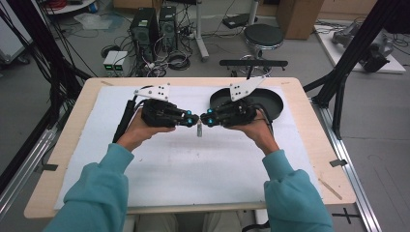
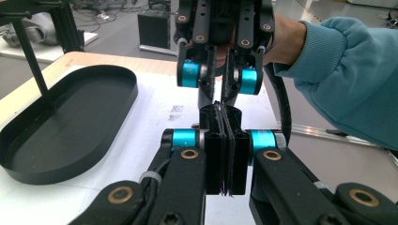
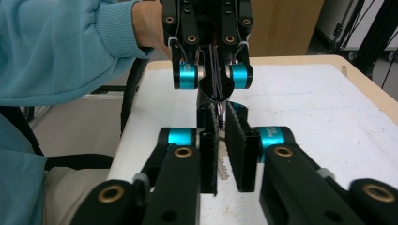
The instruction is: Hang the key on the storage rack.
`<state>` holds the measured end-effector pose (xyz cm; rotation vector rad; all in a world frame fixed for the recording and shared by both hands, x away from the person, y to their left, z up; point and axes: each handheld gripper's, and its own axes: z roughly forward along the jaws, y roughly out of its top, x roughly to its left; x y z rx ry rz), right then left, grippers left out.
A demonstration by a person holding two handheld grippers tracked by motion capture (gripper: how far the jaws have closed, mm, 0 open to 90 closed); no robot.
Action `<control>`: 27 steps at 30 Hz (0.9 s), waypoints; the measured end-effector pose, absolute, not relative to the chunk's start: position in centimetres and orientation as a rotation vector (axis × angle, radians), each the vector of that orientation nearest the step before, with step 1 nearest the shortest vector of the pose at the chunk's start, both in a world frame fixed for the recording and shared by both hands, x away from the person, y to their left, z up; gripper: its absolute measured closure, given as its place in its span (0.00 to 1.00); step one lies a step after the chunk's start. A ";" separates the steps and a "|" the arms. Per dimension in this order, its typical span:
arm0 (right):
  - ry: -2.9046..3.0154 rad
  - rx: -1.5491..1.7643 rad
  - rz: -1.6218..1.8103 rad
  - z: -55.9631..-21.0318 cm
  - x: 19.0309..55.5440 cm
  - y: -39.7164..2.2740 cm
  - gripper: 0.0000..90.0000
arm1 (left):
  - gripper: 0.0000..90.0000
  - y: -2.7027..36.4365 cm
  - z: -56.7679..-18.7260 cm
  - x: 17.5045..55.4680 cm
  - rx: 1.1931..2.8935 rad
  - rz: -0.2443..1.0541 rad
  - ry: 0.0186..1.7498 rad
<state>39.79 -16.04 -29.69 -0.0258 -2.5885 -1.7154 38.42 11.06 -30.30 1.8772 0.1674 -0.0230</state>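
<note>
Teal sleeves come up from the near edge of the high view, each hand carrying a black gripper over the white mat [image 1: 159, 169] that covers the wooden desk [image 1: 72, 130]. Both grippers meet nose to nose above the middle of the mat, with a small grey key [image 1: 199, 130] hanging between their tips, its blade pointing down toward the mat. In the left gripper view, the left gripper [image 2: 224, 123] has its jaws pressed tight together, with a thin metal ring edge pinched between the pads. In the right gripper view, the right gripper [image 3: 220, 123] has its jaws drawn in around the ring [image 3: 219, 112] at their tips; no earlier picture is at hand for comparison, and a narrow gap remains lower down, where the toothed key blade [image 3: 222, 169] hangs between the jaws. Whether the right pads actually press on the ring is hard to tell, though they stand right against it. A black oval tray [image 1: 270, 104] lies on the mat behind the right hand, on the far right part of the desk, apart from the key. A thin wooden stick [image 1: 329, 188] rests near the desk's right front corner.
</note>
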 end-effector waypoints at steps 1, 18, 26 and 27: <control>-2.591 -0.020 -1.717 -29.8 39.8 -16.0 0.95 | 0.98 11.1 -30.3 38.4 1.876 -0.024 0.168; -2.525 -0.103 -1.678 -30.1 40.0 -16.3 1.00 | 0.98 10.9 -30.4 38.5 1.871 -0.035 0.153; -2.504 -0.130 -1.683 -30.0 40.1 -16.4 1.00 | 0.97 11.0 -30.5 38.7 1.842 -0.061 0.172; -2.501 -0.141 -1.677 -30.0 40.0 -16.4 1.00 | 0.96 11.1 -30.5 38.7 1.836 -0.063 0.171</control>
